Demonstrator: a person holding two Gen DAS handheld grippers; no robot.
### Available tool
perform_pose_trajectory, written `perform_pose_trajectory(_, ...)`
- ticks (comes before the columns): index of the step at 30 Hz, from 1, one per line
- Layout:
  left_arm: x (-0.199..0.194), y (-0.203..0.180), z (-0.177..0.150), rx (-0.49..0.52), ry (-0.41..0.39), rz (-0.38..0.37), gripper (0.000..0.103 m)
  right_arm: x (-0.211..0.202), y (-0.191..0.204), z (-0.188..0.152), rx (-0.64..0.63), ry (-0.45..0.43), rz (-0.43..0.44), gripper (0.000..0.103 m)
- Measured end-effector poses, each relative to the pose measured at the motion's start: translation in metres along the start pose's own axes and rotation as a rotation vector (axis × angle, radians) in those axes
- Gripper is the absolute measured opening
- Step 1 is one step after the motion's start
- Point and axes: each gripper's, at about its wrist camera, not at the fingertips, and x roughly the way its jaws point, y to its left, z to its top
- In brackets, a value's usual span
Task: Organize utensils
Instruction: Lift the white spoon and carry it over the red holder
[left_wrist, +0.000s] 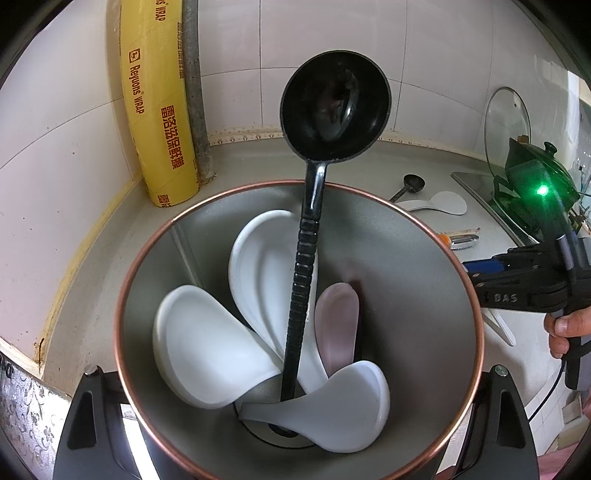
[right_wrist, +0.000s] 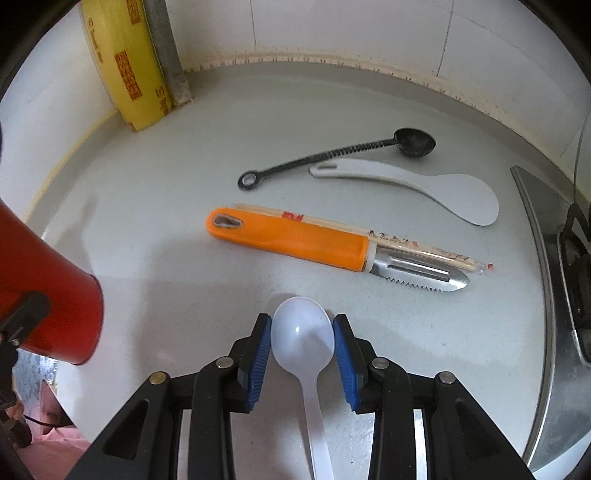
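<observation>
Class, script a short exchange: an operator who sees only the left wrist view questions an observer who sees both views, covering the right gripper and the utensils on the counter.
Operator: Is the right gripper holding anything?
Observer: Yes, its blue pads clamp the bowl of a white plastic spoon.
Operator: What lies beside the peeler?
Observer: Wrapped chopsticks, lying along its far side.
Operator: What colour is this holder outside?
Observer: Red.
</observation>
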Motion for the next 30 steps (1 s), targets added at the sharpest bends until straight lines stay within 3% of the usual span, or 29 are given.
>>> perform_pose_trajectory(16,-0.004,-0.003,0.0,0.012,0.0,-0.003,0.09,-0.101,-0.01,0.01,0.07,-0.294,0.035,0.036)
perform_pose_trajectory(25,-0.007,-0.007,0.0,0.024,0.001,-0.019,0.09,-0.136,0.005,0.024,0.125,-0.439,0.2,0.036)
perform_pose_trajectory(30,-0.008,-0.012,-0.001,0.044,0.001,-0.038,0.09,-0.156,0.033,0.043,0.079,-0.524,0.315,0.036)
